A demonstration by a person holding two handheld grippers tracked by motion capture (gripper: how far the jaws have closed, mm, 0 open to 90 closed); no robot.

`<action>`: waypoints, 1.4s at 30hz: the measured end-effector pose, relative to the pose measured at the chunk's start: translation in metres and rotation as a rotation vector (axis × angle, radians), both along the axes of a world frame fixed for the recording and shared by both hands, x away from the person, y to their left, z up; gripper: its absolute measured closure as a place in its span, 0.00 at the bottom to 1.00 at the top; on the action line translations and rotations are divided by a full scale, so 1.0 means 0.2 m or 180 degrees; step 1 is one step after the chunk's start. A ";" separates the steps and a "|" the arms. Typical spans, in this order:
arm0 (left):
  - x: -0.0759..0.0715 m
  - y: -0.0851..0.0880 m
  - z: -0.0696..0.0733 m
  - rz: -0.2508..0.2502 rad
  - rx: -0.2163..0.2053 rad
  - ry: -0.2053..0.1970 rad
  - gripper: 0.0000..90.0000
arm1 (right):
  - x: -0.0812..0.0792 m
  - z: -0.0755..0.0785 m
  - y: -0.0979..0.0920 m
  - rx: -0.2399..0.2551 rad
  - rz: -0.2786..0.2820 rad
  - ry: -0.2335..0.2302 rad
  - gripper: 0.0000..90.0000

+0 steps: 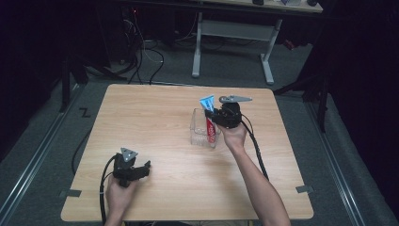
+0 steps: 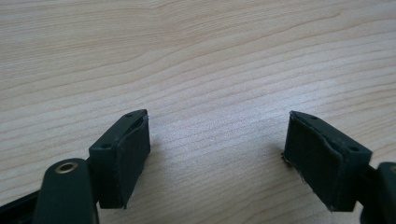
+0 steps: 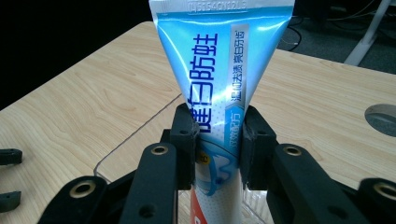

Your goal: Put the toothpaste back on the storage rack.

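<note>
Gripping toothpaste tube (image 3: 219,88) mid-body, right claw (image 3: 218,140) pinched it between both pads, tube upright, crimped end up, lower end down inside clear plastic box (image 1: 200,128) near table (image 1: 155,108) centre. Tube looked light, soft-walled, glossy, likely slippery; hard squeeze could dent it or push paste toward cap. Best hold judged across flat faces near middle, as here. Left claw (image 2: 217,154) spread wide, nothing between pads, low over bare table near front-left corner.

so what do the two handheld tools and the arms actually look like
Both tools, left tool and right tool, are black, each topped by a grey three-cornered plate and trailing a black cable. The jaws are blocky black pads on arms with brass-ringed holes. Forearms are bare, no sleeves.
</note>
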State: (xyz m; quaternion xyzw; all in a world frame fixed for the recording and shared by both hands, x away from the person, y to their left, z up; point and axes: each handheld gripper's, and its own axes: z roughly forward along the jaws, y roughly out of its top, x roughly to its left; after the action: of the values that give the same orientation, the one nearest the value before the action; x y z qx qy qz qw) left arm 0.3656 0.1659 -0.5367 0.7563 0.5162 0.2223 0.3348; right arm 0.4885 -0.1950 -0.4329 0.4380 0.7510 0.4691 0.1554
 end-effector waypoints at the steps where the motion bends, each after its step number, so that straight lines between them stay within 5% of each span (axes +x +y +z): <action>1: 0.00 0.00 0.00 0.0000 0.0001 0.0000 0.25 | 0.00 0.00 0.00 0.0006 -0.0001 0.0001 0.79; 42: 0.00 0.00 0.00 -0.0012 0.0001 -0.0001 0.25 | -0.02 -0.02 0.03 -0.0017 0.0054 0.0037 0.77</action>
State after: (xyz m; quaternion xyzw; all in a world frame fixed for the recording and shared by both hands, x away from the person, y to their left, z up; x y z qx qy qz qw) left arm 0.3651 0.1660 -0.5367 0.7573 0.5147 0.2219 0.3352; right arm 0.4840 -0.1882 -0.4376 0.4339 0.7568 0.4658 0.1482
